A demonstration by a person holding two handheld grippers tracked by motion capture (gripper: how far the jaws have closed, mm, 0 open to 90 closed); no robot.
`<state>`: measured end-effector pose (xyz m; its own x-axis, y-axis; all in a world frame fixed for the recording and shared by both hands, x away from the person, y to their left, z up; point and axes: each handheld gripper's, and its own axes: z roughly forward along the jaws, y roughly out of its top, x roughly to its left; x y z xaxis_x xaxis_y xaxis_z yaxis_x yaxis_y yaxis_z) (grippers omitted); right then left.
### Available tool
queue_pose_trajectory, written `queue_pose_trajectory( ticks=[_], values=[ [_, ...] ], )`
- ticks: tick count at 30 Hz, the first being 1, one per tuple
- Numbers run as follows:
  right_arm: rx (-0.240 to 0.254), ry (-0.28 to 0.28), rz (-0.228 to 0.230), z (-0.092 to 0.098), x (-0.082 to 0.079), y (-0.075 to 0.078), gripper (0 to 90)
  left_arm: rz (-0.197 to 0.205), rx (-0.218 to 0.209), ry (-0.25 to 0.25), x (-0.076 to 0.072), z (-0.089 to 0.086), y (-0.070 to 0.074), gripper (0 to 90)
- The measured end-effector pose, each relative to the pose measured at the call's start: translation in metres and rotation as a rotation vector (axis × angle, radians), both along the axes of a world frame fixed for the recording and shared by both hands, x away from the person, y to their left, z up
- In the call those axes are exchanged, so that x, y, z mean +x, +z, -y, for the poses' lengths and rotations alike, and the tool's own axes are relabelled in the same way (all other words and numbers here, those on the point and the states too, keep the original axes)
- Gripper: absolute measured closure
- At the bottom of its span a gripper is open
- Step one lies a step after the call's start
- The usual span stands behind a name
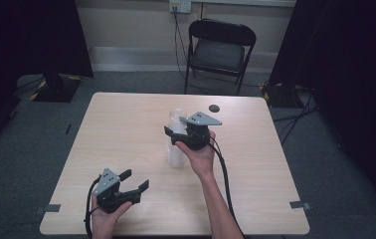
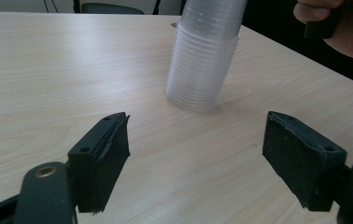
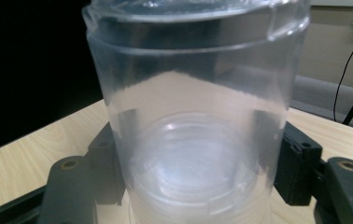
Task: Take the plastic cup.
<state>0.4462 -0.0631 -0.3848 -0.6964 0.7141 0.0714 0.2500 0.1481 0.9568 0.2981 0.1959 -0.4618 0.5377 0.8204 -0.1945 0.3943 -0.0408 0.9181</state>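
At the near left of the worktop (image 1: pixel 126 119), the left claw (image 1: pixel 135 180) rests with its jaws spread wide and nothing between them, aimed toward the stack of clear plastic cups (image 1: pixel 176 147) standing near the middle. To the right, the right claw (image 1: pixel 172 135) has its jaws pressed on the top cup (image 3: pixel 198 112) (it sits raised above the rest of the stack). I judge the grasp made and the cup partly lifted; pulling it free and setting it down remains.
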Motion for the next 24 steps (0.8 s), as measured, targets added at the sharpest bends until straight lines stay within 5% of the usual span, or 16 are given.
queue_pose_trajectory(
  ticks=[8, 24],
  values=[
    [0.006, -0.008, 0.0, 0.0, 0.001, 0.008, 32.8, 0.035, -0.034, -0.005, -0.001, -0.002, 0.003, 28.4],
    [0.07, -0.001, 0.017, 0.007, -0.004, 0.028, 34.7, 0.044, -0.013, -0.05, 0.004, 0.008, 0.005, 32.4]
  ],
)
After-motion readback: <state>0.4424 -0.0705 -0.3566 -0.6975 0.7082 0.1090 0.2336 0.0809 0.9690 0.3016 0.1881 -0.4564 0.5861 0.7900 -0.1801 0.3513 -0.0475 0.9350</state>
